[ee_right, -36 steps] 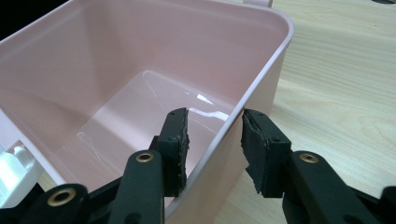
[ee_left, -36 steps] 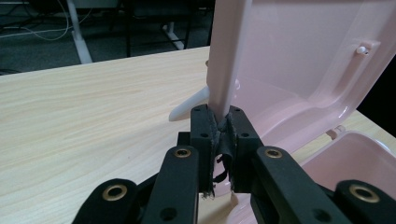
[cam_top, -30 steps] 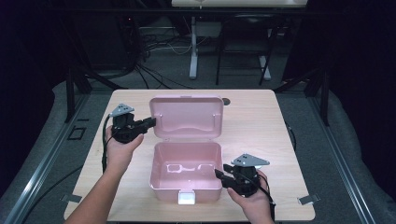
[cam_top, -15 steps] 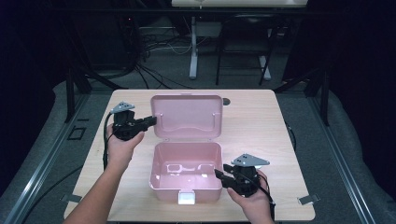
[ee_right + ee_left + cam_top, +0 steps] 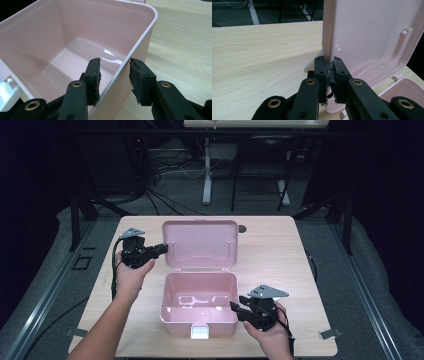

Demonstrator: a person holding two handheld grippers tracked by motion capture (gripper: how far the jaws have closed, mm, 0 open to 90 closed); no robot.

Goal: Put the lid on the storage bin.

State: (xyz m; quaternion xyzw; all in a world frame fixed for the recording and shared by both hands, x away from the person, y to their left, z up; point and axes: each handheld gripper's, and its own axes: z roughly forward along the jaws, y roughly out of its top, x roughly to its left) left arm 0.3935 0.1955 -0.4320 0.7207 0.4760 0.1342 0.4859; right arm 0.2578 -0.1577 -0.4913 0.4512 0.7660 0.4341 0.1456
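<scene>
A pale wooden tabletop (image 5: 270, 247) stands on grey floor (image 5: 350, 255). Beyond it at twelve o'clock, a white table leg (image 5: 207, 172) rises among dark cables (image 5: 165, 170).

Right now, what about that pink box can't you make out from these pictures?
- Latch: high view, a small white patch, too small to read; right gripper view, cut off by the edge.
- Box outer right wall: right gripper view, whether the right tool pads press it is unclear.
- Lid back: it faces away.
</scene>
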